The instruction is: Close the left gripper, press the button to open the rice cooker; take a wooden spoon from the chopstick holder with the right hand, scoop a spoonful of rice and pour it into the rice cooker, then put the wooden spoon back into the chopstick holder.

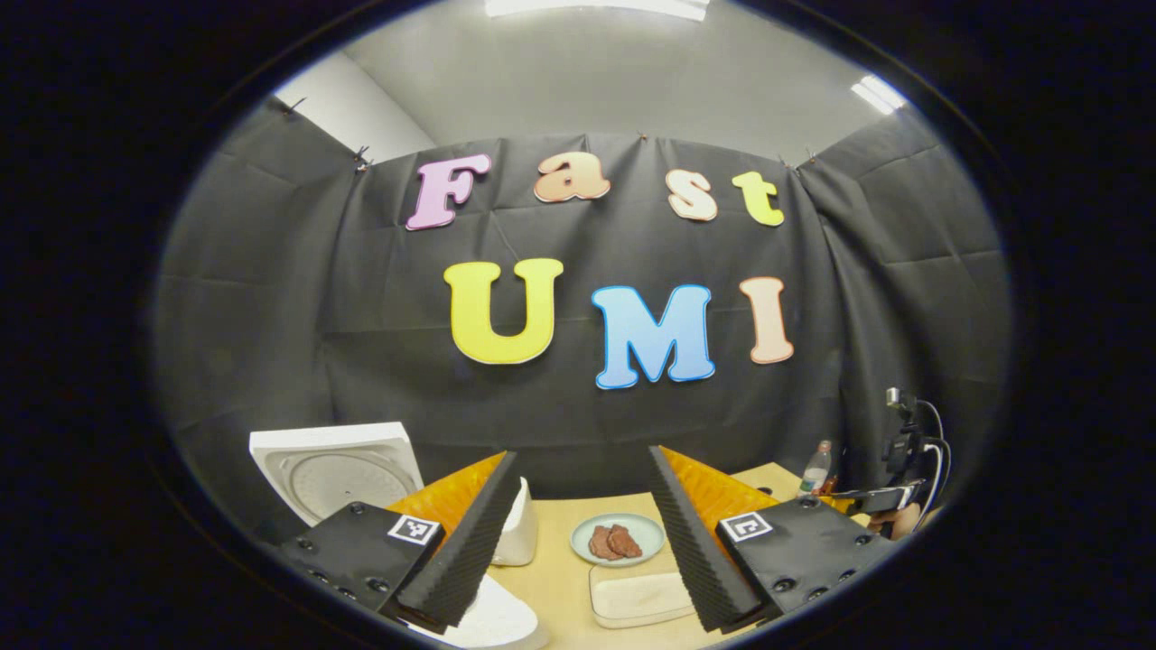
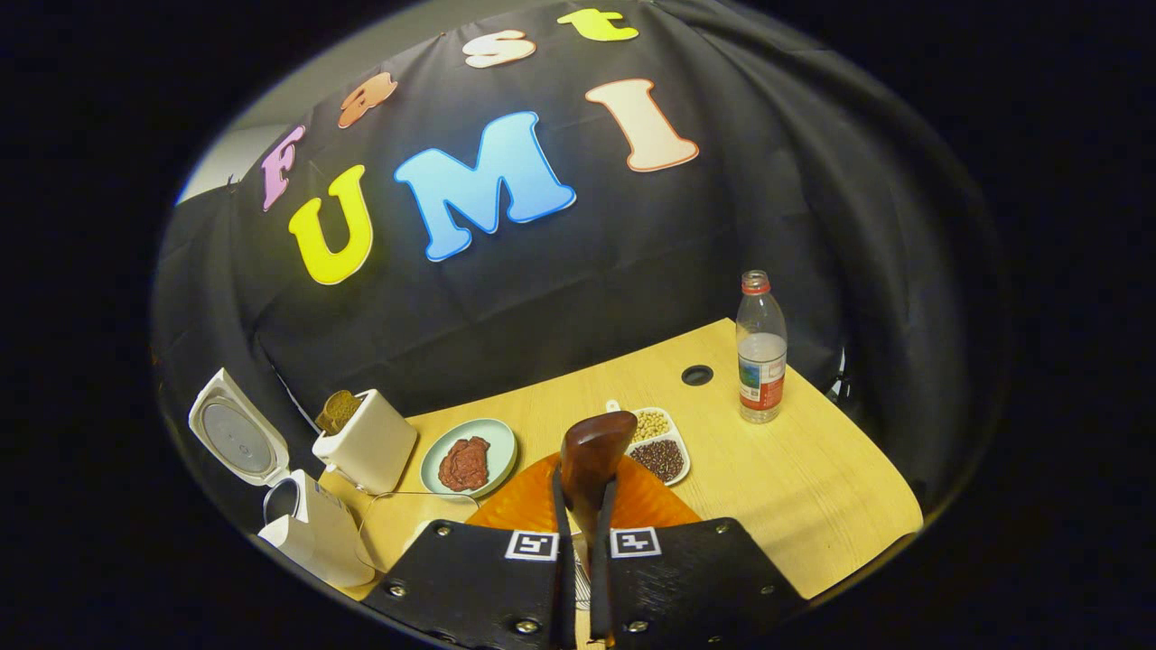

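Main risk from here, as I judge it: the right gripper (image 2: 581, 533) pinches the wooden spoon (image 2: 591, 465) by its thin handle only, fingers clamped on either side, so the spoon could twist or slide in the grasp once it digs into rice, and spill on the way over. Second risk: the rice cooker (image 2: 302, 533) sits at the far left table (image 2: 813, 487) edge, with the white chopstick holder (image 2: 366, 442) and a plate of brown food (image 2: 470, 459) along the carry path, so a low swing could clip them. The spoon bowl is dark reddish-brown, glossy, pointing up and forward, looks empty. It hangs above the table, just in front of a divided dish of beans (image 2: 657, 445); a water bottle (image 2: 760, 348) stands well apart to the right. The cooker lid (image 2: 237, 438) is up, so the button step looks done. The left gripper (image 1: 578, 542) is released, jaws wide apart, holding nothing, hovering over a shallow white tray (image 1: 637, 596). Where the rice sits, cannot tell for sure.
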{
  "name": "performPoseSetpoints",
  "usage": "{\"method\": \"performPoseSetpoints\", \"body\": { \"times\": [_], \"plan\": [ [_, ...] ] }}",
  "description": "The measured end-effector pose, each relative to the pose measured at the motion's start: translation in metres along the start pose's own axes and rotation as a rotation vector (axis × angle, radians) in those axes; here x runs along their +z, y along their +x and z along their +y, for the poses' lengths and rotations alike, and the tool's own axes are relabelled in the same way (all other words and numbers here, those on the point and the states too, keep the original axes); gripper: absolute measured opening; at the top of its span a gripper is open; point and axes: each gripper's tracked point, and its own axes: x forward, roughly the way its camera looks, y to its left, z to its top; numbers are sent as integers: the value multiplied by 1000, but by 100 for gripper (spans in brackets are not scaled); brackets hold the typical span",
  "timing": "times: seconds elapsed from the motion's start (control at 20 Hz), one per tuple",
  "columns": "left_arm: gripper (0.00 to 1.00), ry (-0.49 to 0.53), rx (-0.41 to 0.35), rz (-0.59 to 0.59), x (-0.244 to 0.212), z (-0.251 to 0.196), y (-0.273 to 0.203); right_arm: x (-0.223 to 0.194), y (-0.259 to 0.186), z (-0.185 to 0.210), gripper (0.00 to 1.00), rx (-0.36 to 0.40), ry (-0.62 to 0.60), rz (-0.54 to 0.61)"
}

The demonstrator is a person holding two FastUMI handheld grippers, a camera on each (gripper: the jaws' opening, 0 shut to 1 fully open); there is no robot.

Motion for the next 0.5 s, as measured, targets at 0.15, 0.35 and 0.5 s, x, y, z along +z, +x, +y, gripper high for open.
{"method": "performPoseSetpoints", "body": {
  "times": [0.15, 0.35, 0.5],
  "plan": [
    [96, 15, 28, 8, -3, 6, -4, -14, 13, 0, 7, -18, -5, 23],
    [97, 9, 40, 23, -10, 9, -3, -29, 23, -4, 7, -43, -17, 48],
    [96, 0, 37, 14, -7, 9, 0, -39, 17, -8, 13, -43, -4, 63]
  ]
}}
